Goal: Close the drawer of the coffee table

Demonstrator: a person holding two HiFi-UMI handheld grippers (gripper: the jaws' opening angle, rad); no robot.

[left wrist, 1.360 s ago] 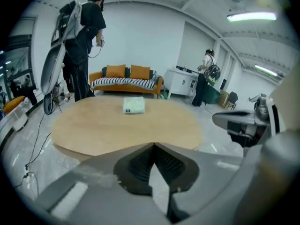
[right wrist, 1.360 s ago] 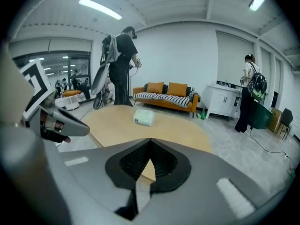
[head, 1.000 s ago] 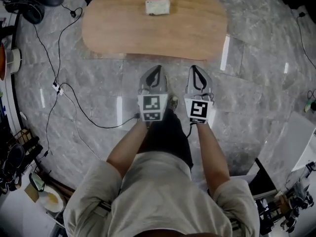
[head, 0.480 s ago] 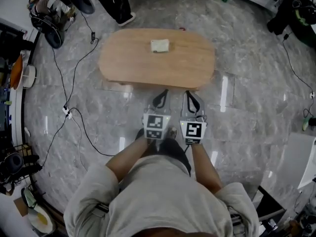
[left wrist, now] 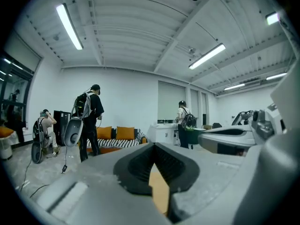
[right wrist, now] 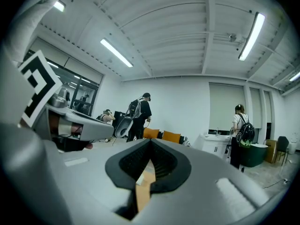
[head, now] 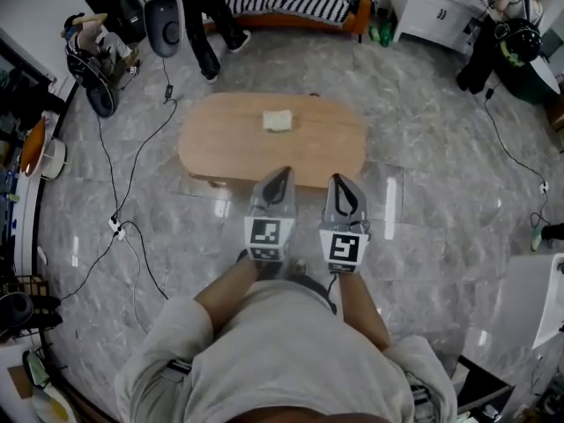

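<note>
grey marble floor (head: 423,236) surrounds an oval wooden coffee table (head: 229,139), which stands directly ahead of the person. its drawer cannot be made out from the head view. a small pale block (head: 278,121) lies on the table top, near the centre.

left gripper (head: 280,173): held level, pointing at the table's near edge. in the left gripper view (left wrist: 153,145) the jaw tips meet and the black pads enclose only a hollow. nothing is gripped, and a strip of table wood shows through the gap.

right gripper (head: 340,180): held just beside the left, parallel to it. in the right gripper view (right wrist: 150,141) the tips are likewise pressed together, with nothing between them.

from above, both tips overlap the table's near rim. contact with it cannot be told.
</note>
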